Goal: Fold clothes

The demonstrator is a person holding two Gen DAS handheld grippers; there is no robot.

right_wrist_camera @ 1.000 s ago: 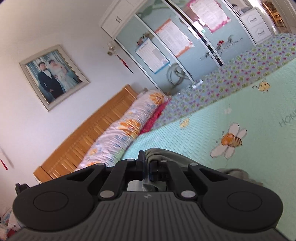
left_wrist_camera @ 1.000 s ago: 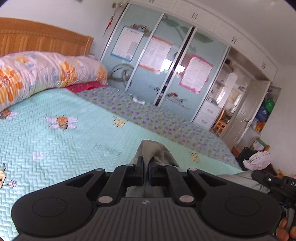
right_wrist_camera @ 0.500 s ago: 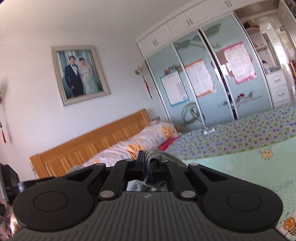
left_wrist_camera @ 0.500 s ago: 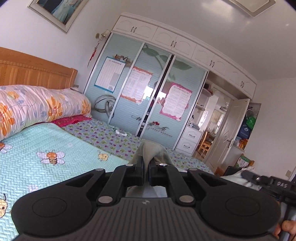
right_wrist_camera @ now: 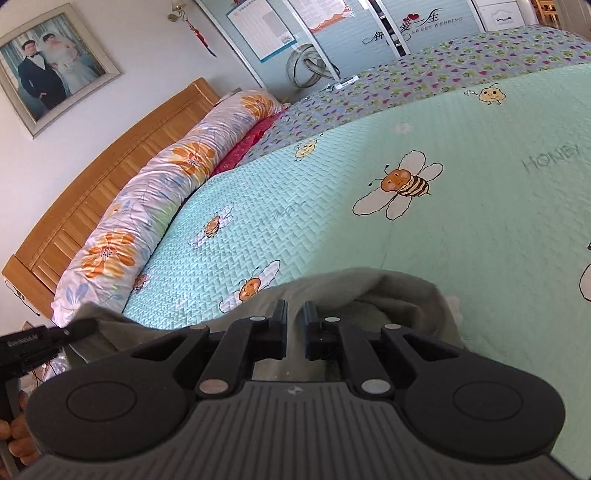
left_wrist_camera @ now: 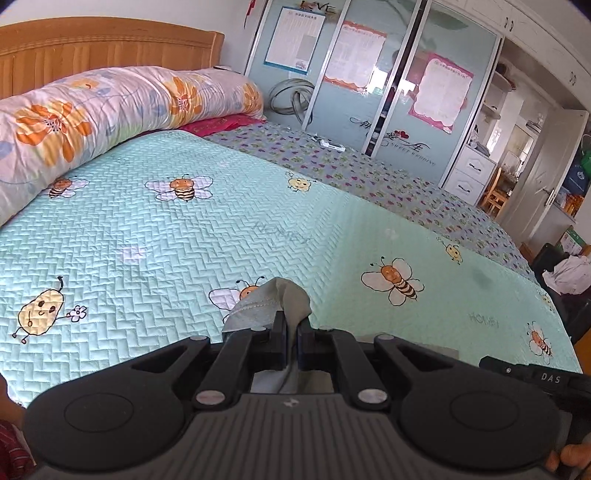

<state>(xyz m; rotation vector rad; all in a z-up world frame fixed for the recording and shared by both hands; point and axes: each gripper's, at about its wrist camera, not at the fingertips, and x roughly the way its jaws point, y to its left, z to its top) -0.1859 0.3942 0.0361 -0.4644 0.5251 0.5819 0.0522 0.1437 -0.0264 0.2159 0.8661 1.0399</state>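
"HONEY" on the mint bedspread [right_wrist_camera: 480,229], "SWEET WEDDING" on the wardrobe door [right_wrist_camera: 424,20], "LOVE" above the wardrobe [left_wrist_camera: 314,5]

Ahead of me the quilt [left_wrist_camera: 229,221] lies bare and flat, open for passage right across to the purple sheet [left_wrist_camera: 369,166]. Far side blocked by the rolled duvet [left_wrist_camera: 110,107] against the headboard [left_wrist_camera: 92,44]. Wardrobe doors [left_wrist_camera: 369,74] close off the side beyond the bed.

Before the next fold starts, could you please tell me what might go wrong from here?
1. The left tongs pinch only a small peak of the grey garment; it could slip out.
2. The right tongs have just been opening, gap empty, so that side lies bunched on the bee quilt and may crease.
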